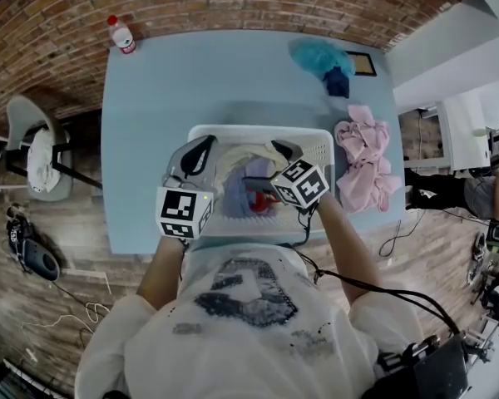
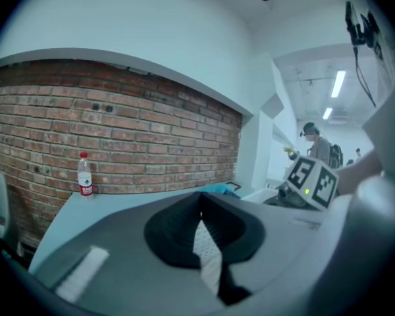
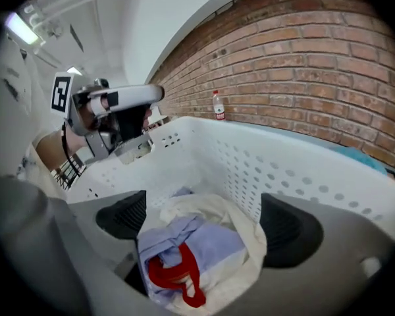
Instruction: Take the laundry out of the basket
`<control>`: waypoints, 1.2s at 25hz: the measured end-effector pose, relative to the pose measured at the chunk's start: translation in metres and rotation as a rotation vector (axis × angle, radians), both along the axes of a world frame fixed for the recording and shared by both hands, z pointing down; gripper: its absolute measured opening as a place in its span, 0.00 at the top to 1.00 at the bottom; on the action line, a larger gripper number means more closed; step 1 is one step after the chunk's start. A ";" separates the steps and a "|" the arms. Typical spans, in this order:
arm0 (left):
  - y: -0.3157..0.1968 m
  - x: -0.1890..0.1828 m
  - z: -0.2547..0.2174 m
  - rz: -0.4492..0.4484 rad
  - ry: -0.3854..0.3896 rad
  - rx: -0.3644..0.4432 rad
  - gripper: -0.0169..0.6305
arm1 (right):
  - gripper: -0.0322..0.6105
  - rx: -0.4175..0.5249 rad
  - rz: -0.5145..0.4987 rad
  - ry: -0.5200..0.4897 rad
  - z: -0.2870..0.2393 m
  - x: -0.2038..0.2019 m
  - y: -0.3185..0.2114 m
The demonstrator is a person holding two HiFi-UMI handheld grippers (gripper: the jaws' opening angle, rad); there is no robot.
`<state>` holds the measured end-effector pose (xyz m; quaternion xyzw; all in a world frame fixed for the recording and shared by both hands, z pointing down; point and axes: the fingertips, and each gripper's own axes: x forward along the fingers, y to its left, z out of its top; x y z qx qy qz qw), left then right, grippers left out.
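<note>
1. Head view: basket (image 1: 316, 140) sits on the blue table (image 1: 166, 98), laundry (image 1: 241, 185) still piled inside, pink clothes (image 1: 362, 160) lying just right of it.
2. Left gripper view: left gripper (image 2: 201, 206) has its jaws pressed together, empty I think.
3. Right gripper view: right gripper (image 3: 204, 219) has its jaws wide apart over the laundry in the basket, not pinching it.
</note>
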<state>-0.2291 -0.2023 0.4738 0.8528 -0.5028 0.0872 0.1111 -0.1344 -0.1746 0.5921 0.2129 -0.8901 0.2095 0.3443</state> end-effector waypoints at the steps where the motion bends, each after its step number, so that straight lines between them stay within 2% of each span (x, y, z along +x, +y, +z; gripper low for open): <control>1: 0.000 0.000 0.001 -0.001 -0.001 -0.001 0.99 | 0.11 -0.005 -0.036 0.026 0.007 -0.002 0.003; 6: -0.002 -0.002 0.002 -0.008 -0.009 -0.009 0.99 | 0.11 -0.029 -0.224 0.148 0.039 -0.013 0.017; 9: -0.003 -0.001 0.002 -0.010 -0.010 -0.010 0.99 | 0.11 -0.063 -0.302 0.199 0.057 -0.014 0.024; 15: -0.004 -0.003 0.004 -0.013 -0.015 -0.016 0.99 | 0.11 -0.029 -0.458 0.297 0.085 -0.018 0.029; 21: -0.006 -0.003 0.006 -0.012 -0.019 -0.025 0.99 | 0.11 -0.015 -0.524 0.373 0.113 -0.014 0.034; 30: -0.011 -0.004 0.008 -0.007 -0.011 -0.031 0.99 | 0.11 -0.023 -0.530 0.413 0.139 -0.011 0.041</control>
